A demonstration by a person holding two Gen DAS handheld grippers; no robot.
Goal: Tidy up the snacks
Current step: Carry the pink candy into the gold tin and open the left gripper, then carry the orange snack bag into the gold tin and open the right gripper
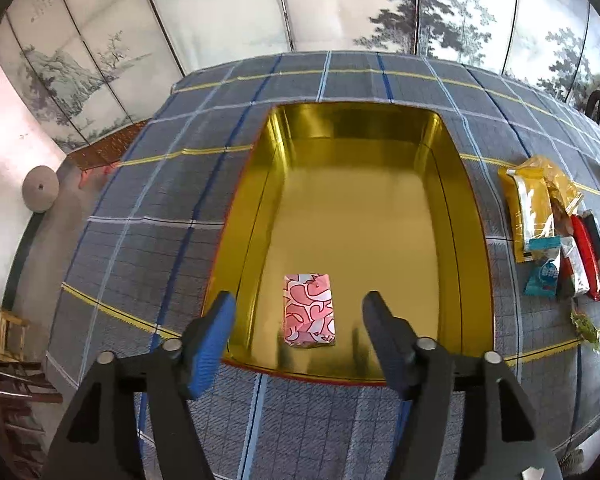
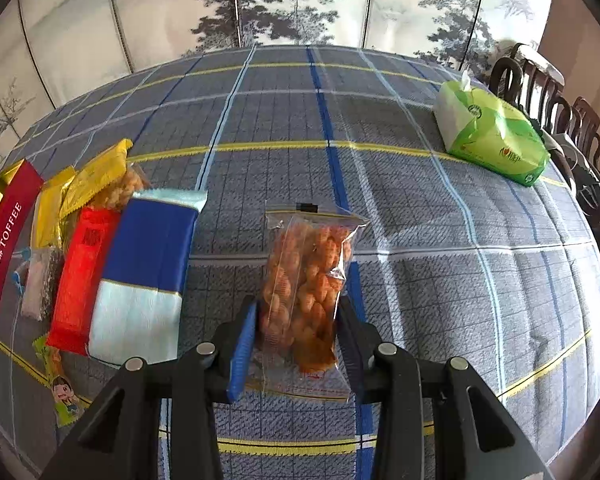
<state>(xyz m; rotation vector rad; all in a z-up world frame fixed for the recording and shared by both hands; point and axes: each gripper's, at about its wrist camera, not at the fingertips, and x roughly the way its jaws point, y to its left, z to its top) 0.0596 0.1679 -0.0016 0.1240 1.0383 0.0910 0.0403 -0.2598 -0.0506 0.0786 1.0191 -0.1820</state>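
Clear plastic bag of orange fried twists (image 2: pixel 306 280) sits between the fingers of your right gripper (image 2: pixel 296 340), jaws narrowed onto its lower half. Looks like a clamp on the bag, though I can't tell whether it's lifted or lying on the plaid tablecloth (image 2: pixel 440 240). Top half with the zip seal sticks out forward, unsupported.

Step in hand, as I read it: get that bag into the gold tin (image 1: pixel 476 240).

- Grip is on film plus contents; don't squeeze harder, the twists will likely crumble.
- Lift straight up first. The blue-and-white packet (image 2: pixel 144 272) and red packet (image 2: pixel 82 276) lie just beside on your left; a sideways drag could catch them.
- Expect the free end to droop. Carry high enough to clear the tin's rim.
- Lay it flat, long side along the tin, next to the pink patterned packet (image 1: pixel 309 311), not on top of it.

Left gripper (image 1: pixel 298 316): jaws wide, holding nothing, hovering over the tin's near end with the pink packet between and below the fingers, not touched. It's sitting in the drop zone, so pull it back towards the near edge before the right comes in.

Right gripper points forward and angled down at the table, level side to side. The snack pile (image 1: pixel 560 248) lies right of the tin, near it.
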